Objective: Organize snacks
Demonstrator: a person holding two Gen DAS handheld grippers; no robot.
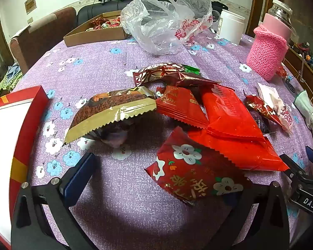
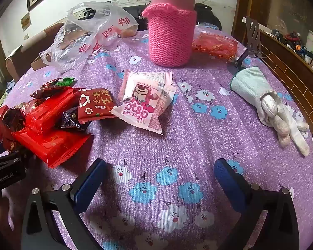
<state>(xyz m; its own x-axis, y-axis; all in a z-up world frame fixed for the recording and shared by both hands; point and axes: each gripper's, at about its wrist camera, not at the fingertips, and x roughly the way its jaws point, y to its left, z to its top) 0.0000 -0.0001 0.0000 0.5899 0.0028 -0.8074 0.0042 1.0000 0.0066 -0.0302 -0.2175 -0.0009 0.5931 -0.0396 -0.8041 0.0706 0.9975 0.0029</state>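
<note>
A heap of snack packets lies on the purple flowered tablecloth [image 1: 119, 218]. It holds a brown-and-gold packet [image 1: 114, 112], plain red packets [image 1: 225, 112] and a dark red one [image 1: 167, 73]. My left gripper [image 1: 167, 170] is open. A red flowered packet [image 1: 189, 177] lies between its fingers and hides the tip of the right one; the pads do not press it. My right gripper [image 2: 160, 162] stands open over bare cloth, with a pink bear packet [image 2: 141, 104] lying ahead of it and the red packets [image 2: 50, 141] to its left.
A red box with a white inside [image 1: 20, 135] sits at the left. A cardboard tray [image 1: 94, 33], a plastic bag [image 1: 167, 20] and a white jar [image 1: 231, 27] stand at the back. A pink knit-covered bottle [image 2: 171, 37] and a white glove [image 2: 271, 104] lie to the right.
</note>
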